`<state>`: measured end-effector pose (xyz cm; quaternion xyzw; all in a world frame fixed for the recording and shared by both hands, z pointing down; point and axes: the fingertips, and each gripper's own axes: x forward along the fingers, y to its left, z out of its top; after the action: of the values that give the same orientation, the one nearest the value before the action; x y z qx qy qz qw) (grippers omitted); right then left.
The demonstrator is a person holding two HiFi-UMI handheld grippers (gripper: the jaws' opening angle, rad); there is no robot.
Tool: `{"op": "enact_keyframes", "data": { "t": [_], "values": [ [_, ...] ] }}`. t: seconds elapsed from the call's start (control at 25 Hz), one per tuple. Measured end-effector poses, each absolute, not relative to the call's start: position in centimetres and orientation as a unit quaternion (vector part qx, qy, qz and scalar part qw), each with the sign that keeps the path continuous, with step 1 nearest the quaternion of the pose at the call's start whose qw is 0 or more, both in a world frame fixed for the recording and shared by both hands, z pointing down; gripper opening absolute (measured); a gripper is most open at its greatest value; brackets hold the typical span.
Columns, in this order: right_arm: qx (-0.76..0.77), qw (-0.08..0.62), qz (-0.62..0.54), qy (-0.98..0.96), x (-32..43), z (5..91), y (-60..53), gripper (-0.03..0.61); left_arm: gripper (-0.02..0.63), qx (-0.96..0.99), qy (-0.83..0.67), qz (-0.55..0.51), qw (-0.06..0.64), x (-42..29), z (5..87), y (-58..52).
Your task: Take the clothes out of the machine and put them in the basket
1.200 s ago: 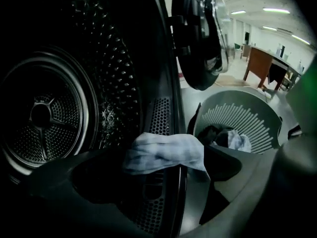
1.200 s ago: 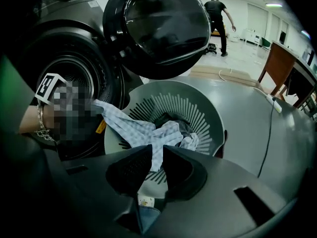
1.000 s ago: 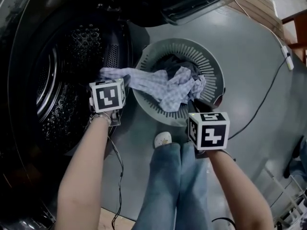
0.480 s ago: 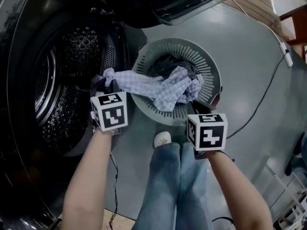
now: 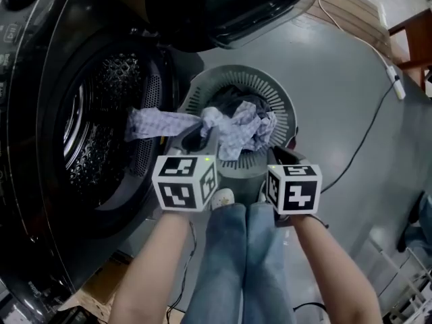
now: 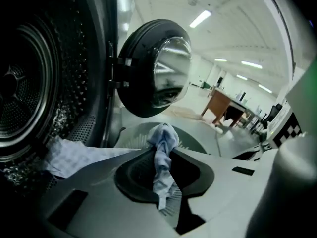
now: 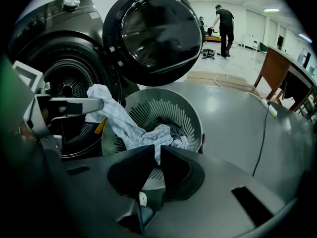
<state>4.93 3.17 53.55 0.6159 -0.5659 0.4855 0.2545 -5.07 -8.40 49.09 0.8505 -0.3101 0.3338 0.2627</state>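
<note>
A pale blue checked cloth (image 5: 162, 121) stretches from the washing machine's drum (image 5: 101, 133) across to the grey slotted basket (image 5: 283, 100). My left gripper (image 5: 204, 124) sits at the basket's near-left rim. Its jaws have just been closing and are now shut on a bunched fold of the cloth (image 6: 161, 143). My right gripper (image 5: 277, 154) hangs over the basket's near-right rim, shut on the cloth's other end (image 7: 157, 150). Dark clothes (image 5: 233, 98) lie in the basket under the cloth. The right gripper view also shows the left gripper (image 7: 94, 104) pinching the cloth beside the drum.
The round machine door (image 5: 229, 5) stands open above the basket. The person's jeans legs (image 5: 243, 262) and a white shoe (image 5: 225, 197) are just below the basket. A cable (image 5: 378, 120) runs over the grey floor at right. A wooden desk (image 7: 280, 73) stands far right.
The left gripper went from open at the drum mouth to shut on the cloth, then swung right and up to the basket's rim, dragging the cloth. The right gripper rose slightly.
</note>
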Motion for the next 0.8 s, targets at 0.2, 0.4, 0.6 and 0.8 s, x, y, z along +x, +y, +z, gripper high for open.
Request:
{"op": "enact_keyframes", "data": {
  "t": [0.2, 0.4, 0.6, 0.8],
  "values": [
    [0.625, 0.249, 0.483, -0.56, 7.1, 51.6, 3.9, 0.037, 0.061, 0.873, -0.235, 0.273, 0.329, 0.0, 45.3, -4.1],
    [0.632, 0.243, 0.485, -0.553, 9.1, 49.6, 4.9, 0.035, 0.061, 0.881, -0.21, 0.241, 0.349, 2.0, 41.8, -2.1],
    [0.637, 0.241, 0.482, -0.551, 10.5, 48.1, 5.0, 0.032, 0.061, 0.895, -0.187, 0.203, 0.351, 3.9, 37.8, -1.5],
    [0.638, 0.238, 0.476, -0.557, 11.1, 47.1, 4.5, 0.032, 0.063, 0.885, -0.241, 0.236, 0.321, 3.3, 38.2, -2.6]
  ]
}}
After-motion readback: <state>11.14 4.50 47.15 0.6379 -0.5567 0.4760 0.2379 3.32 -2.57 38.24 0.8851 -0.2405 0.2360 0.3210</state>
